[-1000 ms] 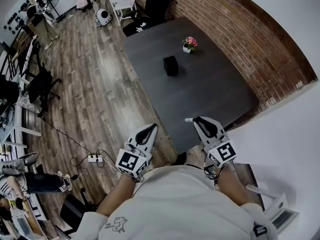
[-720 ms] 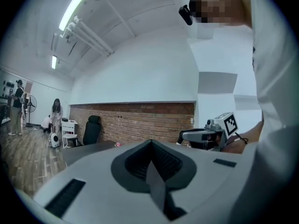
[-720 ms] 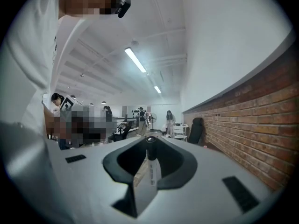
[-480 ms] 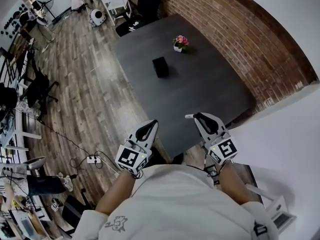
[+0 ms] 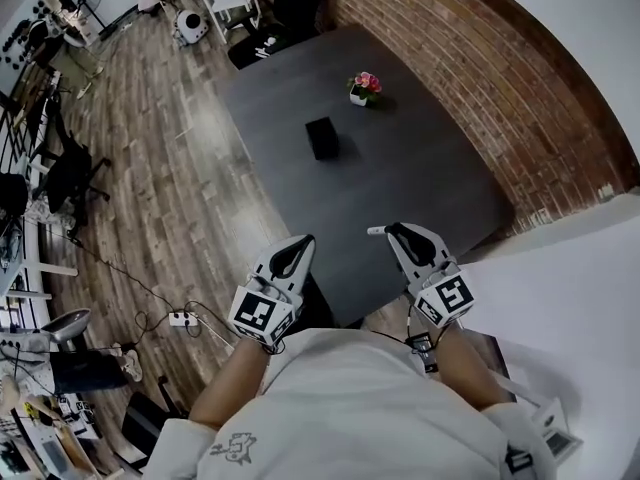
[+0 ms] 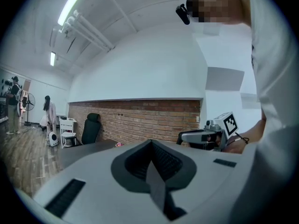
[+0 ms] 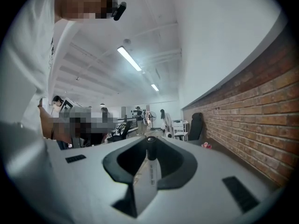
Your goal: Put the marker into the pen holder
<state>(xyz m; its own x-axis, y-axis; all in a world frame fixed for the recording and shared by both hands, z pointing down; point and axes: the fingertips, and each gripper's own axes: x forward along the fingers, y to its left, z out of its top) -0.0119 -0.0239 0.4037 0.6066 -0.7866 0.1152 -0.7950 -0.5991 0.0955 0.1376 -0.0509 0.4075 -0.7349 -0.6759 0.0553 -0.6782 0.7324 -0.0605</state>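
At lower centre of the head view, the right gripper (image 5: pixel 397 234) clamps the marker (image 5: pixel 376 231) in its fingers. The left gripper (image 5: pixel 298 248) is closed and empty. The holder (image 5: pixel 321 136) stands well apart on the bench (image 5: pixel 430 178), so insertion remains.

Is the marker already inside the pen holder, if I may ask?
No, the right tongs grip the marker, apart from the pen holder.
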